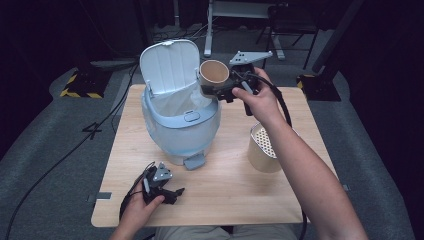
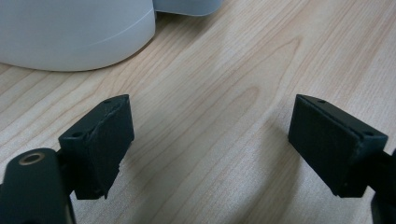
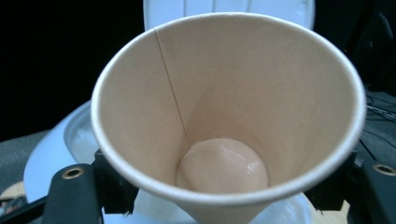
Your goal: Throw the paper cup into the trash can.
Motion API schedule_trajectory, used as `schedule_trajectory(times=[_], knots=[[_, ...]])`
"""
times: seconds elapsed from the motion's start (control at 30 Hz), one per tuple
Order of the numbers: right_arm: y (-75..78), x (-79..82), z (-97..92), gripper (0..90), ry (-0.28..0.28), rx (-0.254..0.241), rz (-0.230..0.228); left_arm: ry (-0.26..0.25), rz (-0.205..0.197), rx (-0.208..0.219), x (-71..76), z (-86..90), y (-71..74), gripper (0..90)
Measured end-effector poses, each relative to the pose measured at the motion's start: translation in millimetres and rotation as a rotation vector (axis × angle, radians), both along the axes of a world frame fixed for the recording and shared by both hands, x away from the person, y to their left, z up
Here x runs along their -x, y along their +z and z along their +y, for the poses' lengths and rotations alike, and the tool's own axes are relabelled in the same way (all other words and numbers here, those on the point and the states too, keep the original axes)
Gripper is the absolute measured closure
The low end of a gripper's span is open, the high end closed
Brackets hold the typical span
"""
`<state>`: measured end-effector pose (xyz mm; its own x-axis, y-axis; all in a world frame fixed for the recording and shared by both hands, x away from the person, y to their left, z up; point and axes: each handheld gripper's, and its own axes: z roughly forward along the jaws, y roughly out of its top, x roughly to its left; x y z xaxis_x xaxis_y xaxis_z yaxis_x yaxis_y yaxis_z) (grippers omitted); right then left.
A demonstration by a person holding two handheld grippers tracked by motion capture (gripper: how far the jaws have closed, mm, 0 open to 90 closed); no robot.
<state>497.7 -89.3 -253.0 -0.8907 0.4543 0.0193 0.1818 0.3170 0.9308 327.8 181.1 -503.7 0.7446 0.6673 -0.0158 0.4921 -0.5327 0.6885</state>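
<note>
A tan paper cup (image 1: 214,73) hangs in the air at the right rim of a pale blue pedal bin (image 1: 180,127), whose white lid (image 1: 169,65) stands up and whose liner bag (image 1: 177,104) shows inside. My right gripper (image 1: 216,91) is shut on the cup's lower part. In the right gripper view the cup (image 3: 229,116) opens toward the camera, empty, with the bin's lid behind it. My left gripper (image 1: 175,192) rests low on the table's front left, open, pads (image 2: 109,135) wide apart over bare wood with nothing between them.
A second tan container with a white perforated insert (image 1: 263,147) stands on the wooden table (image 1: 225,190) right of the bin. The bin's pedal (image 1: 194,162) sticks out toward me. Cables trail over the grey floor to the left, and a desk frame stands beyond the table.
</note>
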Motion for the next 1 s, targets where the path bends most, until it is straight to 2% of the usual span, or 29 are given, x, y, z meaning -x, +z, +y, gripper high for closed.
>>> schedule_trajectory(times=[0.13,0.27,0.4,0.7,0.73,0.77,0.8,0.83,0.87,0.97,1.0], knots=[[-2.5,-0.6,17.3,27.1,0.016,-0.035,0.012,0.0,0.0,0.0,0.0,0.0,0.0,14.9],[-6.8,-0.2,36.5,27.0,0.035,-0.007,0.028,0.0,0.0,0.0,0.0,0.0,0.0,14.9],[-10.1,-0.7,47.3,27.0,0.043,0.016,0.042,0.0,0.0,0.0,0.0,0.0,0.0,14.9],[-11.3,-0.7,60.1,26.2,0.054,0.058,0.053,0.0,-0.002,-0.001,-0.1,0.0,0.1,14.9],[-14.4,-0.8,62.8,18.4,0.051,0.064,0.056,0.0,-0.002,-0.001,-0.1,0.0,0.0,14.9],[-14.4,-0.8,62.8,18.4,0.051,0.064,0.056,0.0,-0.002,-0.001,-0.1,0.0,0.0,14.9],[-16.8,0.6,64.4,11.9,0.025,0.091,0.011,0.0,-0.002,-0.001,-0.1,0.0,0.1,14.9],[-16.8,0.6,64.4,11.9,0.025,0.091,0.011,0.0,-0.002,-0.001,-0.1,0.0,0.1,14.9],[-16.4,0.8,64.2,18.8,0.015,0.086,0.016,-0.001,-0.002,-0.001,-0.3,0.1,0.1,14.8],[-13.4,1.9,61.9,14.1,-0.005,0.071,0.017,-0.001,-0.001,0.0,-0.5,0.0,0.0,14.7],[-11.6,2.8,59.4,16.7,-0.006,0.075,0.011,-0.001,-0.002,0.0,-0.5,-0.1,0.0,14.8]])
